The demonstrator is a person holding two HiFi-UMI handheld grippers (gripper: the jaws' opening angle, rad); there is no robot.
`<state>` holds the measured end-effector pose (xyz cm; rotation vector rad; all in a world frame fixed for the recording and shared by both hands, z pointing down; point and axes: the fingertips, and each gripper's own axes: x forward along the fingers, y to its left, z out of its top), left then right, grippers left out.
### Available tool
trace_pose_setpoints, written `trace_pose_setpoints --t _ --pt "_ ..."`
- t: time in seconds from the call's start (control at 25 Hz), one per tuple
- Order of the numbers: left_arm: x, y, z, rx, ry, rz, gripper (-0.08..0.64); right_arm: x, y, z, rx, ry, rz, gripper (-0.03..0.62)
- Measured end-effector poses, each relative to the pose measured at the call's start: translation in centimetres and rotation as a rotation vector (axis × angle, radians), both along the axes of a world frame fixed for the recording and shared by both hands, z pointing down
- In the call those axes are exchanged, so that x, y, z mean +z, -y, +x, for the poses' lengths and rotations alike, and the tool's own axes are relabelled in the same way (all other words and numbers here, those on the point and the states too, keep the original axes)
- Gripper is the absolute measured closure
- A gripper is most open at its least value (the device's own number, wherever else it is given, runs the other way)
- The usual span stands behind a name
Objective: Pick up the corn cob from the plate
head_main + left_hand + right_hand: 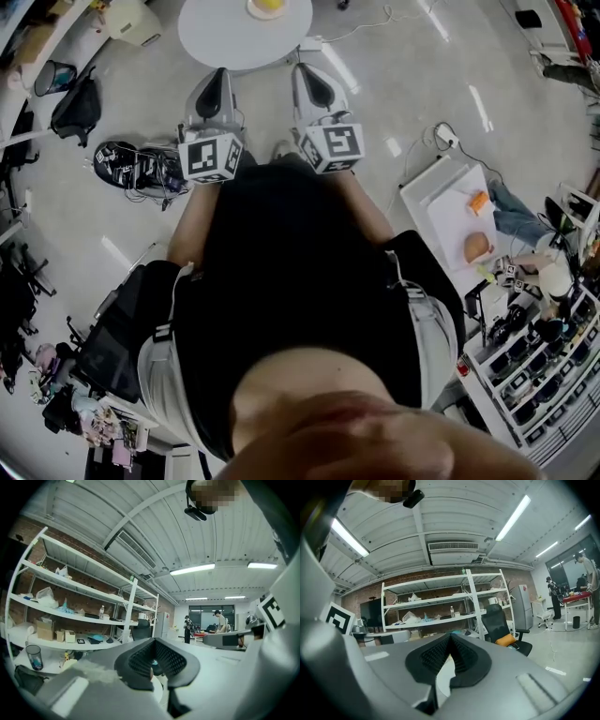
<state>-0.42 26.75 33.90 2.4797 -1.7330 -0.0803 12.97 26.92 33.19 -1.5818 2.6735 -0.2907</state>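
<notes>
The left gripper (219,79) and right gripper (306,75) both have their jaws closed on nothing. The corn cob (268,4) lies on its plate (251,12) at twelve o'clock. The near edge of the round table (216,37) is just beyond both tips. Bare floor (394,75) opens at two o'clock.

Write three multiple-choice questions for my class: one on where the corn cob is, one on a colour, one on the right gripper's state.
1. Where is the corn cob? A. on the plate on the round table; B. in the left gripper; C. in the right gripper.
2. What colour is the round table? A. black; B. white; C. red.
3. How do the right gripper's jaws stand? A. wide apart; B. shut on the corn cob; C. shut, empty.
1 A: the head view shows it on the plate, ahead of both grippers.
2 B: its top is white.
3 C: the right gripper view shows the pads together, nothing between.
</notes>
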Motion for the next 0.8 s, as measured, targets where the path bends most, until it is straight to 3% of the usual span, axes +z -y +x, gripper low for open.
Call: trace_pose_setpoints --t 0.2,0.8 --pt "-0.7 0.6 0.1 -0.037 -0.005 0.019 0.554 -0.3 0.8 0.0 -0.023 0.0 0.003 0.583" --pt "0.2 7.7 -1.6 0.016 -0.035 -0.004 0.554 0.0 7.2 -1.9 0.019 -0.007 0.002 0.583"
